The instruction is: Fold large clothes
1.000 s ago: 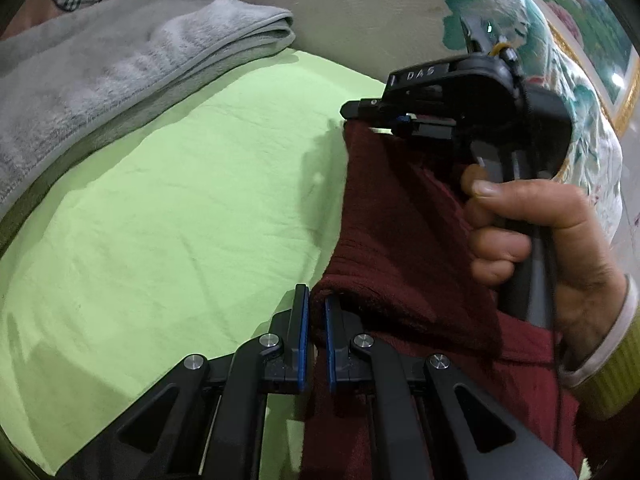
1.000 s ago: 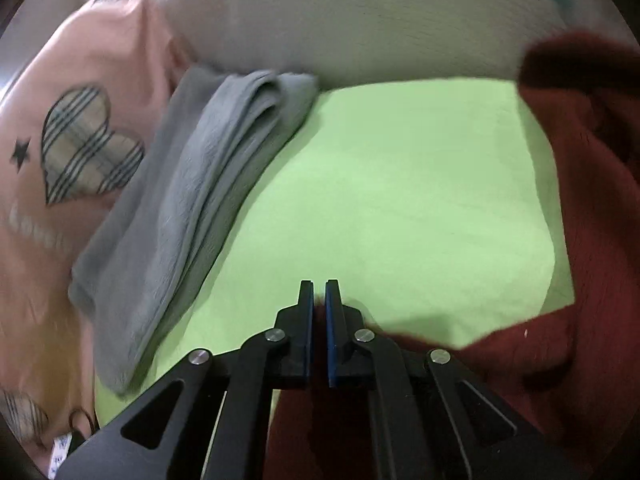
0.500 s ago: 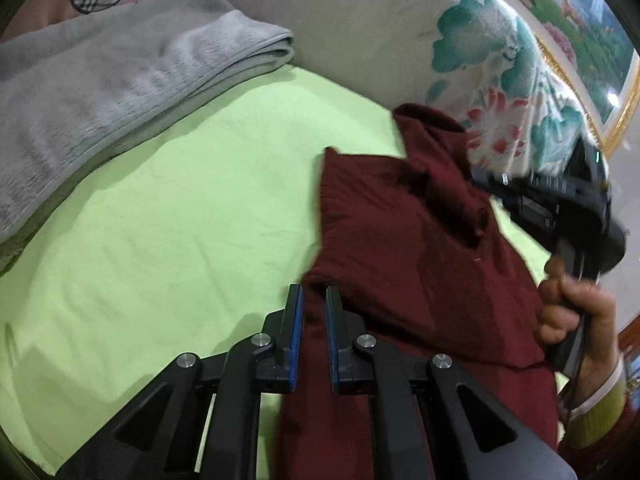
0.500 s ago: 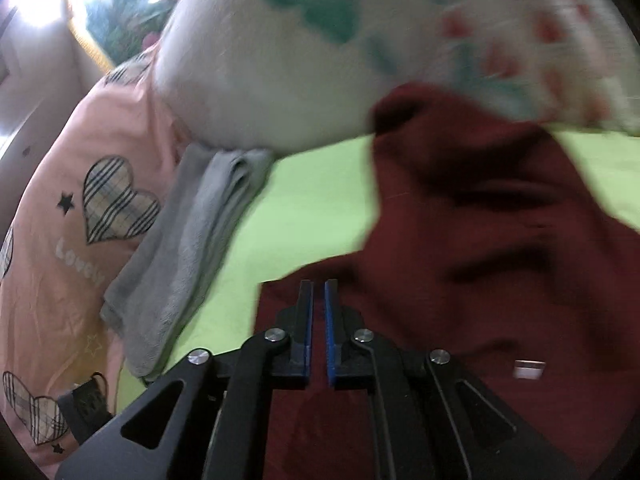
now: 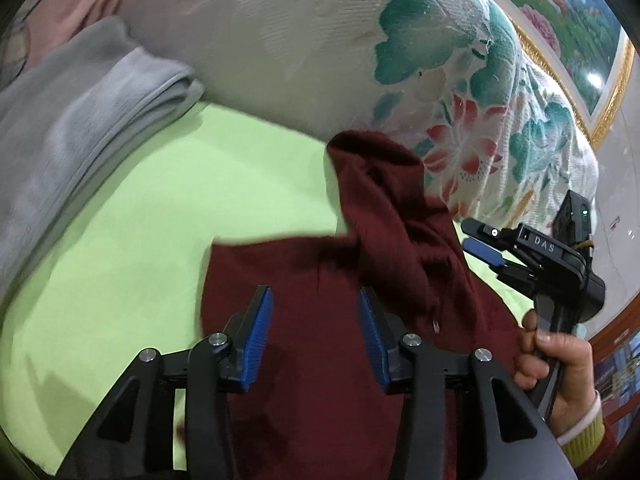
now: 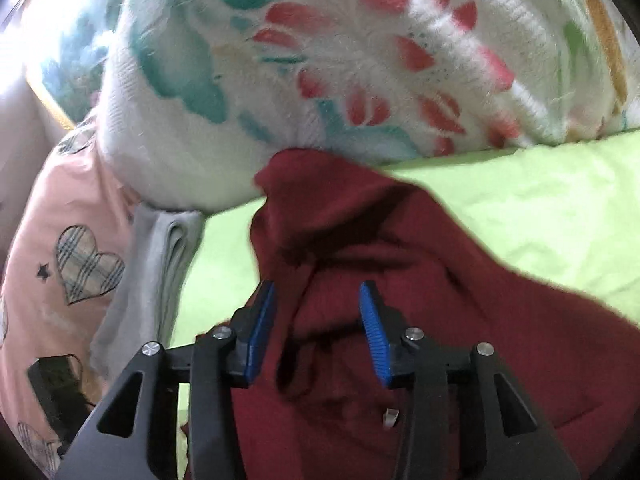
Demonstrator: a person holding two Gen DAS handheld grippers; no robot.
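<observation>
A dark red knit garment lies crumpled on the lime green sheet, its far end against the floral pillow. My left gripper hovers over the garment's near part, its jaws opening, blue pads clear of the cloth. The right gripper shows at the right of the left wrist view, held by a hand, with its jaws apart. In the right wrist view my right gripper hangs above the garment, jaws opening, nothing pinched between the pads.
A folded grey towel lies along the sheet's left side, also grey towel. A pink cover with checked hearts lies beyond it. The big floral pillow bounds the far edge. A gold-framed picture hangs behind.
Both grippers were shut on the red garment's edge, laid it down on the sheet and let go. Both now stand apart above it, and the right gripper has swung off to the right.
</observation>
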